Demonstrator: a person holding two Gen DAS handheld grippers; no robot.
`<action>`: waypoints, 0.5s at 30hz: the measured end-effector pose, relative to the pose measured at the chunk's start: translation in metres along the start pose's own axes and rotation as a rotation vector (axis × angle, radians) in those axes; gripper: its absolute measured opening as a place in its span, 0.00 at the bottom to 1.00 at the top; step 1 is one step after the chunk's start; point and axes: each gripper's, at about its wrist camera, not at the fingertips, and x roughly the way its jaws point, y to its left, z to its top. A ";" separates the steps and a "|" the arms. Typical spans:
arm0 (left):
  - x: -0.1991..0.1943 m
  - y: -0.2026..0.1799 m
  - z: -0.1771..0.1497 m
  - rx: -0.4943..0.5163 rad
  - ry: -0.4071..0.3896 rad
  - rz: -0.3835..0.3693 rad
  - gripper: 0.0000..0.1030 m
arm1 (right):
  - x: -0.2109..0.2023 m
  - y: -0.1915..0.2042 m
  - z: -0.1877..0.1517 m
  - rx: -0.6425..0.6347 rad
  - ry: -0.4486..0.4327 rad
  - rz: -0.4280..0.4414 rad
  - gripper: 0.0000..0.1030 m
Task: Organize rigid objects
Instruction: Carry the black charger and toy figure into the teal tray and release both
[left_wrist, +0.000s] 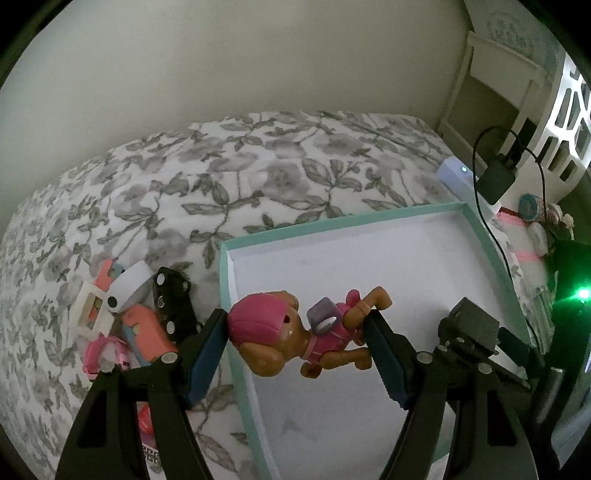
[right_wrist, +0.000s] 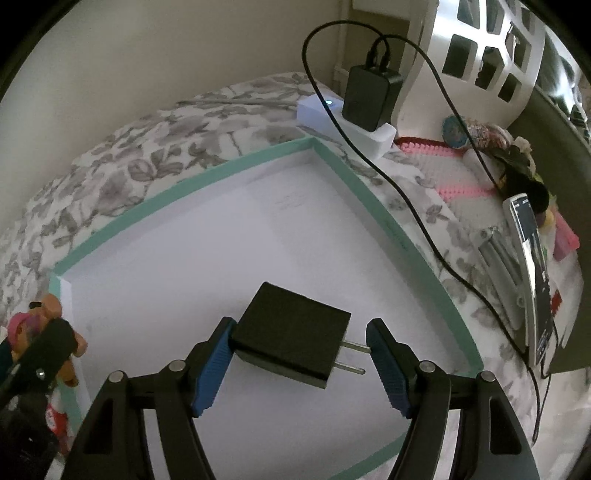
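Over the floral bed's tray, toy dog and charger, apparently jaws-gripped crosswise.

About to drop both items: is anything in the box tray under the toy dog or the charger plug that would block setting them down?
Nothing visible. The box tray floor is bare under the toy dog in the left gripper and the charger plug in the right gripper.
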 end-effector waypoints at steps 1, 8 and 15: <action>0.001 0.000 0.000 -0.001 0.002 0.001 0.74 | 0.003 -0.001 0.001 0.000 0.005 -0.007 0.73; 0.002 0.003 -0.002 -0.011 0.016 -0.004 0.74 | 0.009 -0.005 0.000 0.021 0.028 -0.004 0.72; -0.008 0.006 -0.004 -0.015 0.007 0.011 0.84 | 0.009 -0.008 0.000 0.035 0.039 0.021 0.73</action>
